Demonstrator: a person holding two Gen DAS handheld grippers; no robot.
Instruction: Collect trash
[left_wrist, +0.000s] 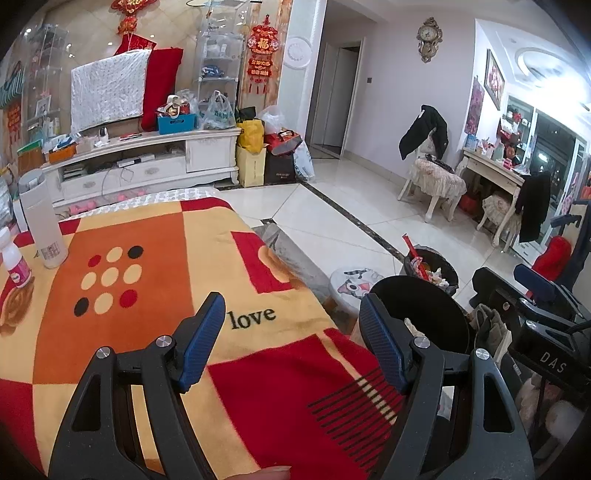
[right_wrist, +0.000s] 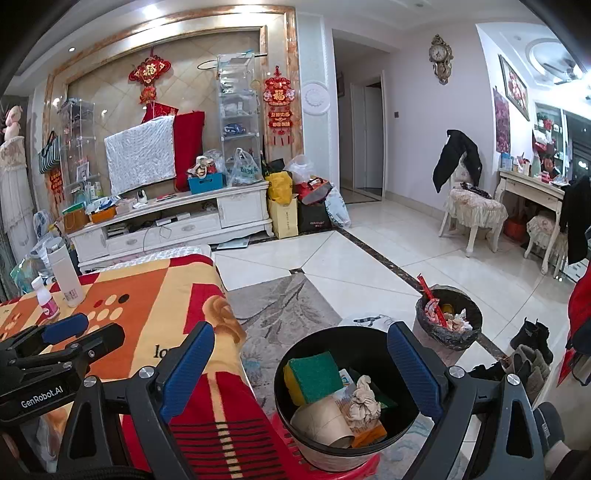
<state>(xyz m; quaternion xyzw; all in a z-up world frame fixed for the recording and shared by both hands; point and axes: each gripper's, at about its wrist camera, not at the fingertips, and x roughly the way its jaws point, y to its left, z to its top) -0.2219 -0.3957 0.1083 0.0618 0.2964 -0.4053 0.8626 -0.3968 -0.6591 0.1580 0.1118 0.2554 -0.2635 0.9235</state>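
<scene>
Fingers on both grippers are spread wide with nothing between them: the left gripper (left_wrist: 291, 332) hangs over the patterned blanket (left_wrist: 147, 295) with its blue pads clear of the cloth, and the right gripper (right_wrist: 301, 365) hovers just above the small black bin (right_wrist: 295, 413), jaws well apart and empty too. That bin sits on a red stool (right_wrist: 365, 467) right beside the blanket's edge, and it's already got stuff in it: a green-and-yellow sponge (right_wrist: 314, 376), a cardboard tape roll (right_wrist: 325, 421) and a crumpled paper wad (right_wrist: 364, 400). Further out on the tile floor there's a second bin with a black liner (right_wrist: 448, 319), full of wrappers. On the blanket's far corner a tall white bottle (left_wrist: 42, 221) stands upright with a little pink-labelled bottle (left_wrist: 14, 264) just beside it.
</scene>
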